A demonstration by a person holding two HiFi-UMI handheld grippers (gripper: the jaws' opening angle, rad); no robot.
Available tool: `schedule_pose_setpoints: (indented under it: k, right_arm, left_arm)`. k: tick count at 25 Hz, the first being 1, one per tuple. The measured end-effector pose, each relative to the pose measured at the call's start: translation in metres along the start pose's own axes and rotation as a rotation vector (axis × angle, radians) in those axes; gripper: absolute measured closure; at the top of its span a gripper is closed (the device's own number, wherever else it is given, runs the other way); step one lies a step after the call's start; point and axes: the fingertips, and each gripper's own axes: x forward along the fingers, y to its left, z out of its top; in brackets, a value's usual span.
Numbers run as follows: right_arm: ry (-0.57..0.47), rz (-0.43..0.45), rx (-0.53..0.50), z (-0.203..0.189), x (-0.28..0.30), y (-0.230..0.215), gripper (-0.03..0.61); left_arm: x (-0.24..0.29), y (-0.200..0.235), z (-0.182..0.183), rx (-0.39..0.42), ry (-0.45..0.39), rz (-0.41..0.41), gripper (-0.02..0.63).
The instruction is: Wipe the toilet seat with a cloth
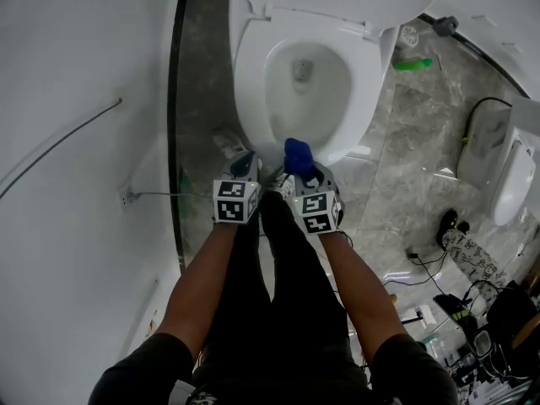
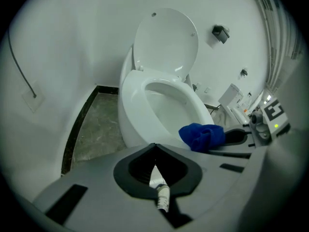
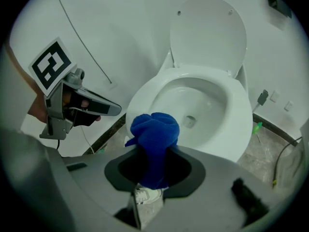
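Observation:
The white toilet has its lid [image 3: 207, 30] raised and its seat [image 1: 253, 74] down around the bowl. I stand just in front of the bowl's near rim. My right gripper [image 1: 297, 171] is shut on a bunched blue cloth [image 3: 153, 134], which sticks up out of the jaws above the seat's front edge [image 3: 145, 93]. The cloth [image 1: 297, 154] hangs just over that rim in the head view. My left gripper [image 2: 155, 146] is shut with nothing in it, held beside the right one at the seat's front left [image 2: 137, 88].
A white wall with a thin cable [image 1: 67, 137] runs close on the left, behind a dark floor strip [image 1: 177, 99]. A green item [image 1: 412, 63] lies by the toilet base. At the right stand a white fixture [image 1: 510, 175], a patterned slipper [image 1: 468, 256] and tangled cables [image 1: 439, 298].

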Motion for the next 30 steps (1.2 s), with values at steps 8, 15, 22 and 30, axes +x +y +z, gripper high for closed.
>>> schedule_pose_setpoints:
  k: [8,15,22,30]
  right_arm:
    - [-0.016,0.081,-0.085,0.044,0.033,0.037,0.486]
    - [-0.035,0.096,-0.111,0.082,0.053,0.046,0.486]
    - [-0.066,0.066,-0.091,0.125,0.076,0.035,0.486]
    - [-0.125,0.031,-0.047,0.194,0.107,0.005,0.487]
  left_arm:
    - [-0.004,0.023,0.005,-0.041,-0.032,0.029,0.603]
    - [-0.001,0.052,0.023,-0.081,-0.065,0.065,0.603]
    - [0.008,0.093,0.063,-0.094,-0.104,0.092,0.603]
    - [0.039,0.114,0.117,-0.007,-0.086,0.039,0.603]
